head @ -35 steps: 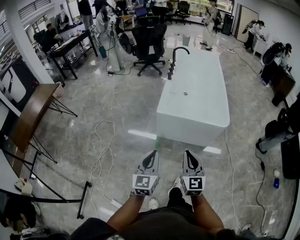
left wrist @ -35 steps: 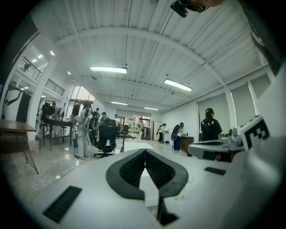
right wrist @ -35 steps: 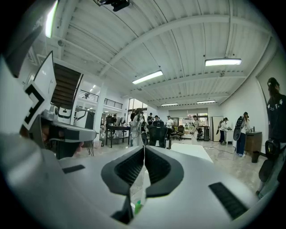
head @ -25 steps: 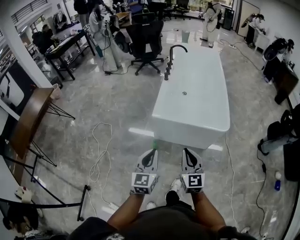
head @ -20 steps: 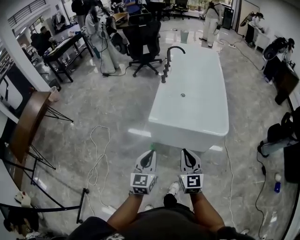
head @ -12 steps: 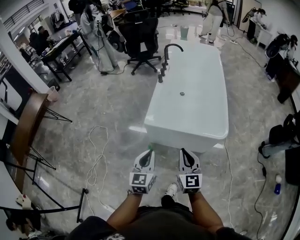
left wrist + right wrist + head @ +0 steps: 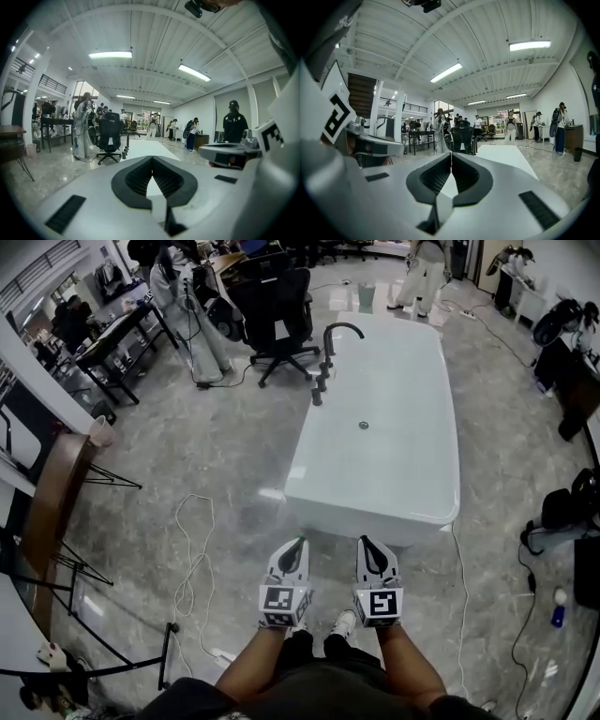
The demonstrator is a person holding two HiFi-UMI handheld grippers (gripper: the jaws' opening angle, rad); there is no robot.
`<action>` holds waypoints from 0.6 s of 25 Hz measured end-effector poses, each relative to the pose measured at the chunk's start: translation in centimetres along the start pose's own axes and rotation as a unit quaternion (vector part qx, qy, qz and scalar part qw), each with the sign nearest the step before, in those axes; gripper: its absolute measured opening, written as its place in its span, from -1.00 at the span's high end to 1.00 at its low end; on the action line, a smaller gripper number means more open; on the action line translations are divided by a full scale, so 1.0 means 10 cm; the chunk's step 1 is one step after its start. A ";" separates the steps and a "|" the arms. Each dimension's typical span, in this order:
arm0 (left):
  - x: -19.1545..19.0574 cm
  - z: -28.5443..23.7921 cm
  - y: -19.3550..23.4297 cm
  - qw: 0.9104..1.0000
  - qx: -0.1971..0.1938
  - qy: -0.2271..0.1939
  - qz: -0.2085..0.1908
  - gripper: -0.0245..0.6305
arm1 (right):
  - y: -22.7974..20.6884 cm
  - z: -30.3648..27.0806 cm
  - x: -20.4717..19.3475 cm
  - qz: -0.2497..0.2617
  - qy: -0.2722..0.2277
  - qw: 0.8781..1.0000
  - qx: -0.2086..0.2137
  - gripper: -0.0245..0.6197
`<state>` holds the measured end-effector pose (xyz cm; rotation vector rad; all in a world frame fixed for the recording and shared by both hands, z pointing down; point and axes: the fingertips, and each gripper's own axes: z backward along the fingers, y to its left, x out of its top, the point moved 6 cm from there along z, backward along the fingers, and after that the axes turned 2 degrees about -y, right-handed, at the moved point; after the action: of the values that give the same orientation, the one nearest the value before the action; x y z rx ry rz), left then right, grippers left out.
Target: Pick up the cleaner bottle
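Both grippers are held side by side in front of me, pointing at the near end of a white bathtub (image 7: 367, 519). My left gripper (image 7: 298, 542) is shut and holds nothing, and my right gripper (image 7: 364, 540) is the same. In the left gripper view the left gripper (image 7: 152, 159) has its jaws pressed together, with the tub top beyond them. The right gripper (image 7: 451, 154) looks the same in its own view. A small blue and white bottle (image 7: 559, 606) lies on the floor far to the right. No cleaner bottle can be told for certain in any view.
A black faucet (image 7: 332, 336) stands at the tub's far left corner. A black office chair (image 7: 278, 307) is beyond it. A wooden folding table (image 7: 49, 498) stands at the left and a white cable (image 7: 194, 554) loops on the floor. Bags (image 7: 562, 507) lie at the right, people at the back.
I have walked closer to the tub, with both shut grippers carried forward toward its near end. A small green thing at the tub's foot has slipped behind the left gripper's tip.
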<state>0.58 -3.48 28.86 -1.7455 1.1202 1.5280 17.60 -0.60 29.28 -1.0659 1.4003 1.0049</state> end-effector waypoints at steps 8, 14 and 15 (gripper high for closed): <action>-0.22 -0.43 0.41 1.000 -0.010 0.002 0.002 0.91 | 0.03 -0.41 -0.19 -0.003 0.001 0.999 -0.033 0.87; -0.68 -0.75 0.65 1.000 -0.017 -0.013 -0.013 0.91 | 0.04 -0.68 -0.81 0.002 -0.005 0.999 -0.048 0.87; -0.84 -0.82 0.70 1.000 -0.016 -0.016 -0.016 0.91 | 0.04 -0.72 -0.99 0.003 -0.004 0.999 -0.049 0.87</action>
<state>-1.27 -11.94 39.47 -1.7448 1.0536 1.5578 15.88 -6.71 39.72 -1.1294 1.3592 1.0904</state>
